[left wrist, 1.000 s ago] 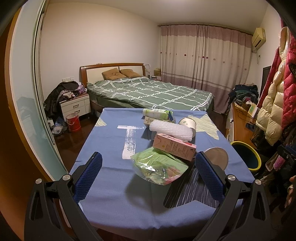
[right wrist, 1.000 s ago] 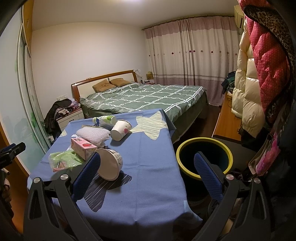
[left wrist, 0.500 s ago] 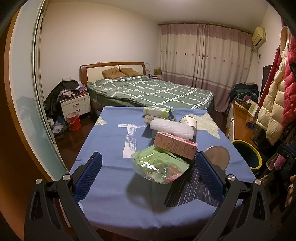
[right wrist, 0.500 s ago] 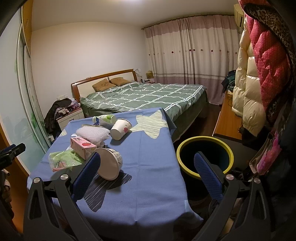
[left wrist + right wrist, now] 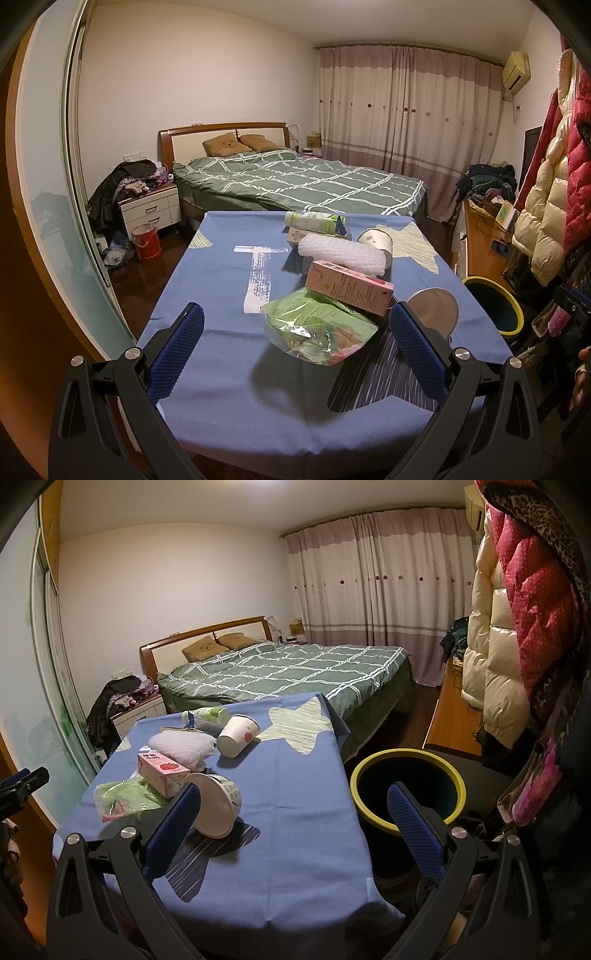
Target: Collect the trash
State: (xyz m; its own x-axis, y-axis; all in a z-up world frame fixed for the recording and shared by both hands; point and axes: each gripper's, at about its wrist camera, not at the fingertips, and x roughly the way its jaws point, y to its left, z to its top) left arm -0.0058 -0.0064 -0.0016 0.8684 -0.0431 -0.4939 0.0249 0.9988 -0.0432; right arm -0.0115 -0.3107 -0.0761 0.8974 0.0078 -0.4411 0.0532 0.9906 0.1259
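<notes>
**Trash items on table: handling assessment, both grippers empty**

The left gripper point(image 5: 295, 339) hangs above the near edge of the table point(image 5: 221, 387), jaws wide apart, nothing between them. The right gripper point(image 5: 293, 821) is likewise spread and empty, near the table's right corner, with the yellow-rimmed bin point(image 5: 406, 755) on the floor just right of the table.

The trash lies in a cluster toward the table's right half. Nearest is a green plastic bag point(image 5: 317, 332), touching the pink carton point(image 5: 349, 288) behind it. To the right, a white bowl point(image 5: 218, 805) lies on its side. Farther off are a bubble-wrap roll point(image 5: 341, 254), a paper cup point(image 5: 238, 734) tipped over, and a green-and-white bottle point(image 5: 314, 221) at the far end.

Judgement: all items look light. The bag is soft, slick and shapeless; pinch a bunched fold near its middle. The carton is stiff; grip across its narrow faces. The bowl and cup appear thin-walled and crushable; take each by the rim with modest pressure. The bubble wrap will compress; close well into its middle.
</notes>
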